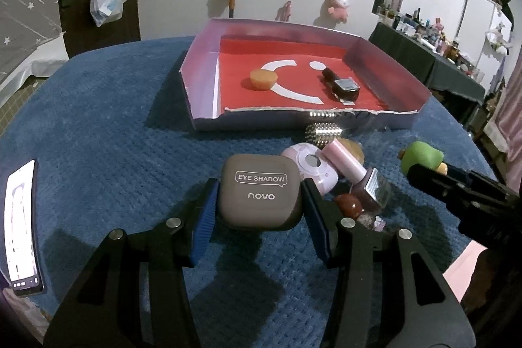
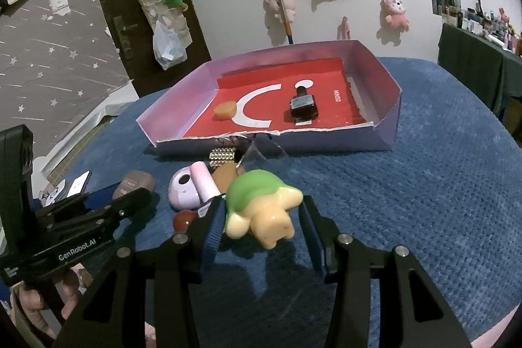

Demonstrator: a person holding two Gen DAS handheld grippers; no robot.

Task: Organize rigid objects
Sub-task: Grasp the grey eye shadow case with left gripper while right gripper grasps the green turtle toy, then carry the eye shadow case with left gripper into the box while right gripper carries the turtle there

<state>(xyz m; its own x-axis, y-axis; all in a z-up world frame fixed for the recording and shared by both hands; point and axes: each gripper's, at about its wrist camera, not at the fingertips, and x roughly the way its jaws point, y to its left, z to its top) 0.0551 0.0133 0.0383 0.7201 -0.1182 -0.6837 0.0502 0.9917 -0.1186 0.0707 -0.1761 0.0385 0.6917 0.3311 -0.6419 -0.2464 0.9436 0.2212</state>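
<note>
Our left claw [image 1: 259,211] brackets the taupe rounded-square eye-shadow compact [image 1: 260,191]: the right blue ribbed pad touches its side, while a sliver of gap shows at the left pad, so we cannot tell whether it is clamped. Only the left view lets us read the compact's lettering, and it shows a lit phone [image 1: 21,227] lying at the left edge of the blue knitted surface [image 1: 114,152].

Only the right view shows our right claw [image 2: 262,229] with its fingers apart around the glossy green-and-cream plastic toy [image 2: 261,211], whose left side meets the left pad while the right pad stands clear of it. From the left view we see just the toy's green top past the other claw.

Both views show the shallow lilac cardboard box with a red floor [image 1: 388,54] beyond the pile, holding a round orange puck [image 1: 263,79] and a dark square glass bottle [image 1: 342,85]. Just in front of the box lie a studded metallic ball [image 1: 323,134], a lilac round case [image 1: 310,167] and a pink-capped bottle [image 1: 355,176].
</note>
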